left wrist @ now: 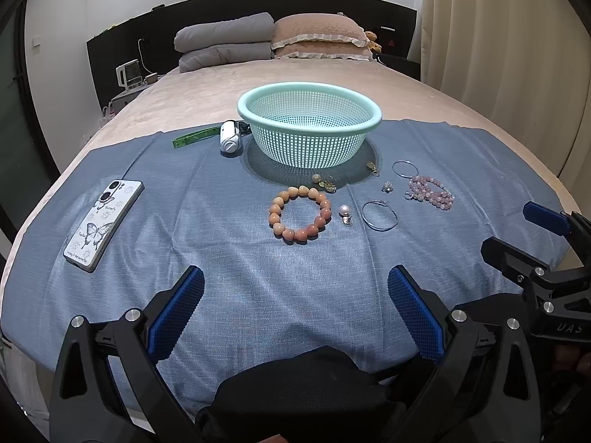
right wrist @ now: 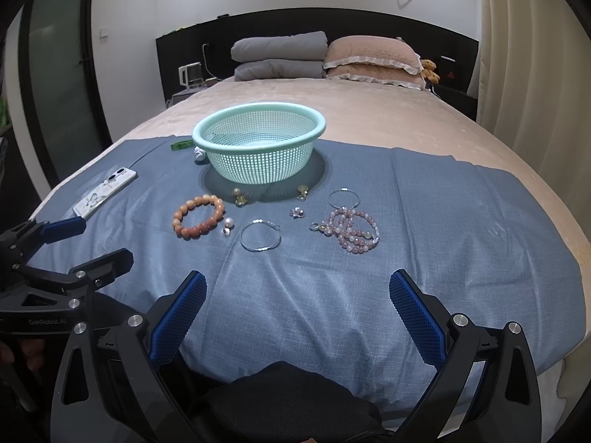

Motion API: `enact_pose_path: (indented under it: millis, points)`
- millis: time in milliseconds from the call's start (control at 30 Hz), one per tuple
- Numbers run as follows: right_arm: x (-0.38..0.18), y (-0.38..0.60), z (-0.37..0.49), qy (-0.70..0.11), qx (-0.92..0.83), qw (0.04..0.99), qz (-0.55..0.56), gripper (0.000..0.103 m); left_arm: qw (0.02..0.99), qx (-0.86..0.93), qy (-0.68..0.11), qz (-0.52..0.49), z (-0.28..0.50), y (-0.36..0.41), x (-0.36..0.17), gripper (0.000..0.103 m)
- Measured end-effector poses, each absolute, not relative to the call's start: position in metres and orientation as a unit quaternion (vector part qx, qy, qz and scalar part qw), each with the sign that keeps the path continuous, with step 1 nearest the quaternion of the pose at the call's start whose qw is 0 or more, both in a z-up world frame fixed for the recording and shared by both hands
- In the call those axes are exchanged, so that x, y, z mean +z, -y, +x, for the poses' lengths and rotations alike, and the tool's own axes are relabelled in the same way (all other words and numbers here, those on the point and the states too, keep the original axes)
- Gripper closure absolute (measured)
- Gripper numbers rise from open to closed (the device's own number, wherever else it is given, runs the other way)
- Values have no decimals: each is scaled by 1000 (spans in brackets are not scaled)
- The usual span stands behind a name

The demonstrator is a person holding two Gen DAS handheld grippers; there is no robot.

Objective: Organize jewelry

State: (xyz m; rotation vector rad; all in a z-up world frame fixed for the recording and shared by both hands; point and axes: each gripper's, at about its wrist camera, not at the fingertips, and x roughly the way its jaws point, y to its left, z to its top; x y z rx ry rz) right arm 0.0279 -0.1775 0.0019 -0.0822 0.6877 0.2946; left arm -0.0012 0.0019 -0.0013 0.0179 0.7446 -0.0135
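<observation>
Left gripper (left wrist: 295,288) and right gripper (right wrist: 297,291) both spread wide, holding nothing, above blue cloth (left wrist: 221,258). Beyond them: orange bead bracelet (left wrist: 300,215), silver hoop (right wrist: 260,235), pink bead strand (right wrist: 351,229), all lying before the mint basket (right wrist: 258,131). Phone (left wrist: 103,221) far left.

A: How was the basket positioned?

B: A mint-green perforated basket (left wrist: 309,131) was set upright on the blue cloth (left wrist: 221,258), rim up. No jewelry could be seen inside it.

A: Which pieces were laid out in front of it?

B: An orange bead bracelet (left wrist: 300,215) was laid flat as a closed ring. A pearl earring (left wrist: 345,214) was placed just beside it. Two silver hoops (left wrist: 379,215) (left wrist: 405,168) were laid well apart. A pink bead strand (left wrist: 430,192) was coiled near the farther hoop. A small flower piece (left wrist: 386,186) and two gold pieces (left wrist: 326,184) (left wrist: 373,168) were located near the basket's base.
</observation>
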Motion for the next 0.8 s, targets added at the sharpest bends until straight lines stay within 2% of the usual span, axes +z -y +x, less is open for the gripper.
enact_pose_path:
  millis: [800]
  points:
    - [3, 179, 27, -336, 146, 930, -42, 8, 929, -6, -369, 7, 1, -2, -3, 6]
